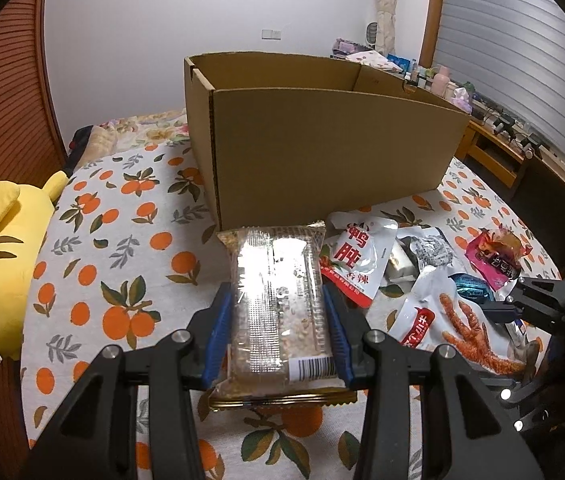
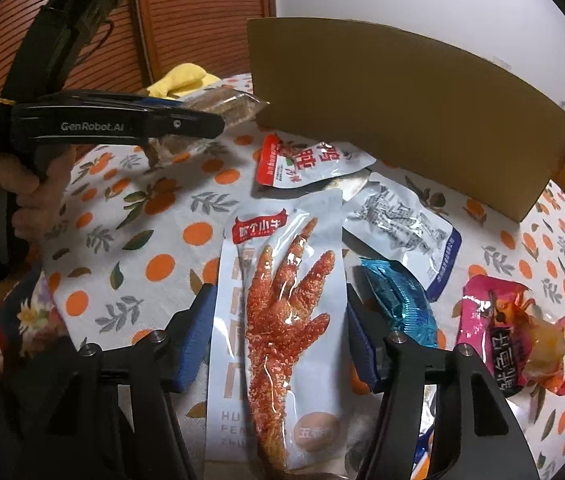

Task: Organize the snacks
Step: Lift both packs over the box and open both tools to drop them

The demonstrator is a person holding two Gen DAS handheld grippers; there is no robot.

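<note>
Orange-print bedspread, cardboard box on it, snack packets (loosely overlapping) in front

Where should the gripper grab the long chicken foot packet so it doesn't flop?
Take the chicken foot packet across its narrow width, near the middle of its length. It lies flat on the bedspread, long and thin, pointing away toward the cardboard box. The right gripper already straddles it from the near end, one finger by each long edge, so closing there looks like the easiest pinch.

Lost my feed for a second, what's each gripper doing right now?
Left gripper: shut on the clear snack bar pack.
Right gripper: open, fingers either side of the chicken foot packet.
</note>
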